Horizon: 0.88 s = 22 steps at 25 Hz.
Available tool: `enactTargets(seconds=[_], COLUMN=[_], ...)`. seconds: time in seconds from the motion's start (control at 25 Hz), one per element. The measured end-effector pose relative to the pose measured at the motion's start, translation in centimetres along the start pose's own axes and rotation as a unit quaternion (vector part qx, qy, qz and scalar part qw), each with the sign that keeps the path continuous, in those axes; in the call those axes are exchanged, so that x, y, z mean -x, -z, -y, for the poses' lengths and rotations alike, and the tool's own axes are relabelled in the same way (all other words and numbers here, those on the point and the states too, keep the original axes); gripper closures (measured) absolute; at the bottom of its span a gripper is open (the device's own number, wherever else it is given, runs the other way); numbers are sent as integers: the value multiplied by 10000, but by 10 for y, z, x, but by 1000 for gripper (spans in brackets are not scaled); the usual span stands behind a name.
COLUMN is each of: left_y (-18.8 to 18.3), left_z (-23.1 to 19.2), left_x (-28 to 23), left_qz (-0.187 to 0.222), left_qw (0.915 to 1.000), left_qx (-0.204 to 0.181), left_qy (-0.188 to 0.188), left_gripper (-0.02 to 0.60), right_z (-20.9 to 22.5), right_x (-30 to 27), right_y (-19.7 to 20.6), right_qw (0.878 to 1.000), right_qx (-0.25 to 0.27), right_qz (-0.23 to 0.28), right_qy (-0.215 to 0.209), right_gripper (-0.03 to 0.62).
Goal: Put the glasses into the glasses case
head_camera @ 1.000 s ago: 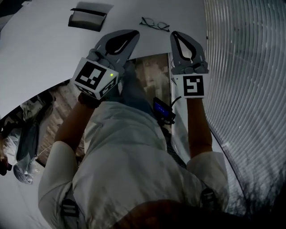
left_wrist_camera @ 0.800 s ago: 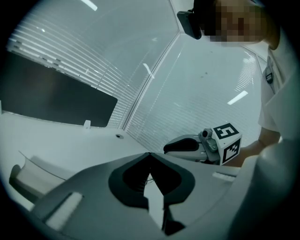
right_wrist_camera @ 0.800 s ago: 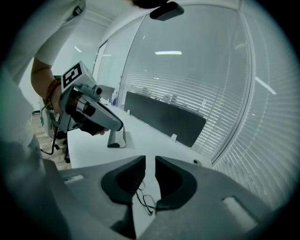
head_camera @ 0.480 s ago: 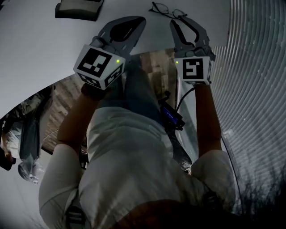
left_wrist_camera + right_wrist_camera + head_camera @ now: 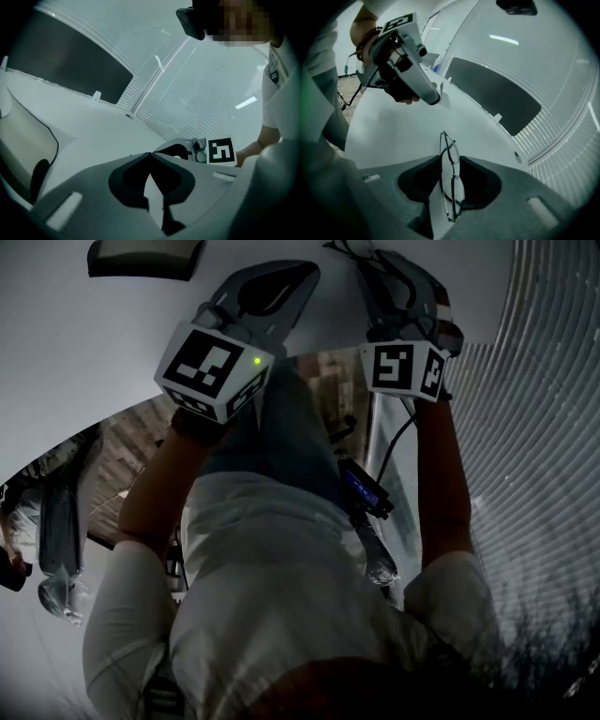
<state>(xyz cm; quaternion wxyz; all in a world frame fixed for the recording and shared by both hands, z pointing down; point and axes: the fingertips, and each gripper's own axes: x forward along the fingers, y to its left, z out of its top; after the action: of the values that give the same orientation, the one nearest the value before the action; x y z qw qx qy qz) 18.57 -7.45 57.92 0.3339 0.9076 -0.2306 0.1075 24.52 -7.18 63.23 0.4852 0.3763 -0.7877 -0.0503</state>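
Your right tool (image 5: 449, 160), jaws just spreading, straddles the glasses (image 5: 453, 192) for the pickup; next, pinch the frame gently.

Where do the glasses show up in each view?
Head view: top edge, right of centre, glasses mostly covered by the right gripper.
Left gripper view: not in it.
Right gripper view: low centre, edge-on between that gripper's open jaws, which have just been opening.
Shared landmark: the white table, in all three.
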Motion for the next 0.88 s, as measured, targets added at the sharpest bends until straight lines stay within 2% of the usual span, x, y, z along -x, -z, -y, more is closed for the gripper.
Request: enactTargets(seconds=[0.12,0.32,0.36,0.4,0.52,0.88], left_y=[-5,1,2,3,4,0], left_z=[-2,-13,-15,-15,-10,6], left_x=[0,-3,-3,-2,-1,5], left_qz=[55,36,29,22,28,78], left_qw=[10000,9999,9999,9999,9999,9999], left_qx=[28,91,99,106,116,93], left_qy=[-1,-61,-67,-65,-58,-68], left_gripper=[581,581,581,581,581,581], right_z=[-1,1,1,1,3,10], right_x=[-2,-14,-16,-16,-12,13], right_y=[2,6,5,4,2,-2], right_qw=[9999,9989,9985,9981,9966,9970], right_qx=[131,444,516,591,771,659], right_qz=[-71,-98,-103,-106,-97,-45], right_qy=[-51,99,128,165,259,404], right_gripper=[474,491,499,560,571,576])
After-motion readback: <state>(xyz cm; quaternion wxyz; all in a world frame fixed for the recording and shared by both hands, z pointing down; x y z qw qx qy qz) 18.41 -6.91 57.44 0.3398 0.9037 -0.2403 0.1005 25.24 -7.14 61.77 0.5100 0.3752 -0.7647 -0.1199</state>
